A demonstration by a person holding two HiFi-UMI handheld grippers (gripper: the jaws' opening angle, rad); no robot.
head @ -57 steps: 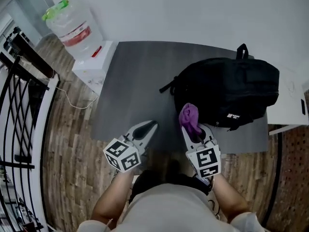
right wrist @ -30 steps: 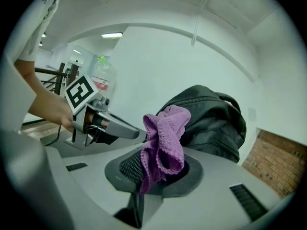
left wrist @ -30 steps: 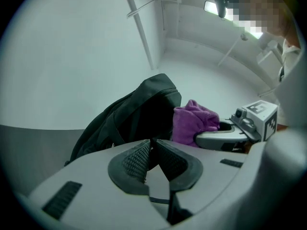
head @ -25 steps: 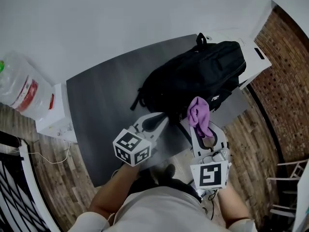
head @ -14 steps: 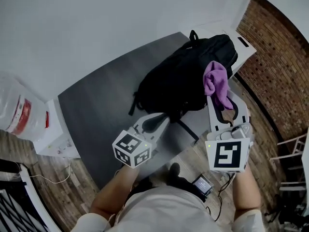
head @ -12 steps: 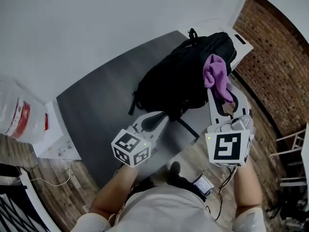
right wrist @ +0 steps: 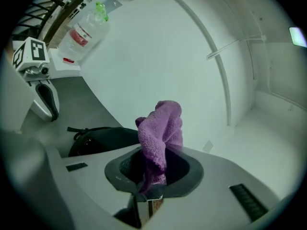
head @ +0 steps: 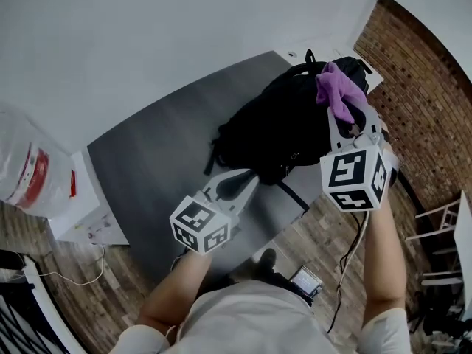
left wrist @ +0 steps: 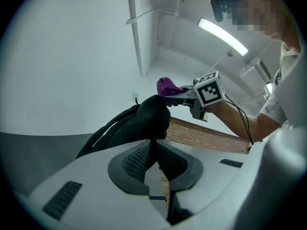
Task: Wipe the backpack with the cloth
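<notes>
The black backpack (head: pixel 276 127) lies on the dark grey table (head: pixel 155 153). My right gripper (head: pixel 345 115) is raised over the backpack's far right end, shut on the purple cloth (head: pixel 337 88), which bunches up out of the jaws (right wrist: pixel 160 126). In the right gripper view the backpack (right wrist: pixel 98 138) shows below and to the left of the cloth. My left gripper (head: pixel 245 178) rests low at the backpack's near side, shut with nothing between its pads (left wrist: pixel 144 158). From there the backpack (left wrist: pixel 144 123) rises just ahead, with the cloth (left wrist: pixel 166 85) above it.
A large water jug (head: pixel 29 175) stands on a white cabinet (head: pixel 92 216) left of the table. A brick wall (head: pixel 424 94) runs along the right, with a white chair (head: pixel 442 220) in front of it. A small device (head: pixel 306 279) lies on the wooden floor.
My right gripper has lifted the cloth from the backpack's near side up and over its far right end. The left gripper has stayed put by the near side.
</notes>
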